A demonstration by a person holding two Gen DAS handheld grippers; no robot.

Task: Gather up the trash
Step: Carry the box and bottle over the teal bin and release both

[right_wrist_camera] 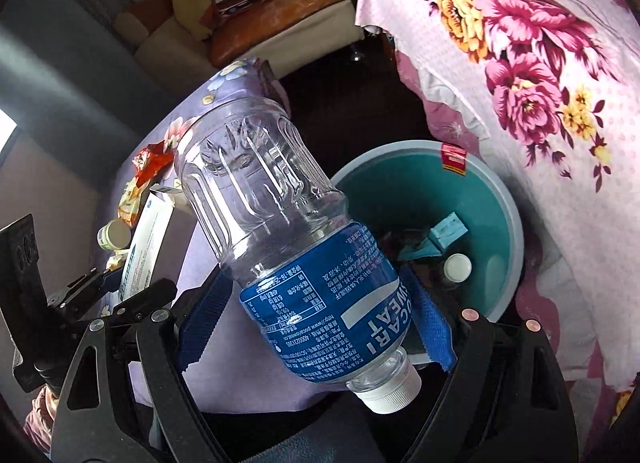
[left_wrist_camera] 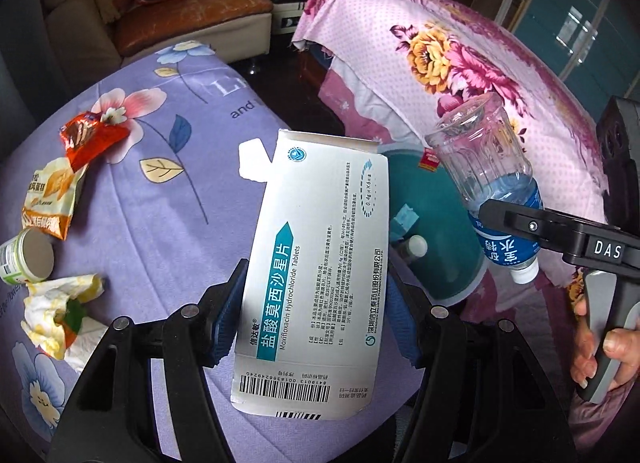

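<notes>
The left gripper (left_wrist_camera: 314,327) clamps the white medicine box (left_wrist_camera: 316,275) by its lower part between both blue pads (left_wrist_camera: 228,315), and the box stands nearly upright in front of the camera. Beyond the box, at about 1 o'clock, is the teal trash bin (left_wrist_camera: 440,223), which already has a small white bottle (left_wrist_camera: 416,245) and a blue scrap inside. The right gripper (right_wrist_camera: 316,327) grips the clear plastic bottle (right_wrist_camera: 288,231) around its blue label, with the white cap (right_wrist_camera: 390,387) pointing down toward 5 o'clock and the base up toward 11 o'clock. The bottle hangs at the near left edge of the bin. On the purple flowered cloth (left_wrist_camera: 168,223), at 9 o'clock from the box, lie an orange wrapper (left_wrist_camera: 86,137), a snack bag (left_wrist_camera: 54,197), a small round jar (left_wrist_camera: 28,255) and a crumpled tissue (left_wrist_camera: 60,311).
</notes>
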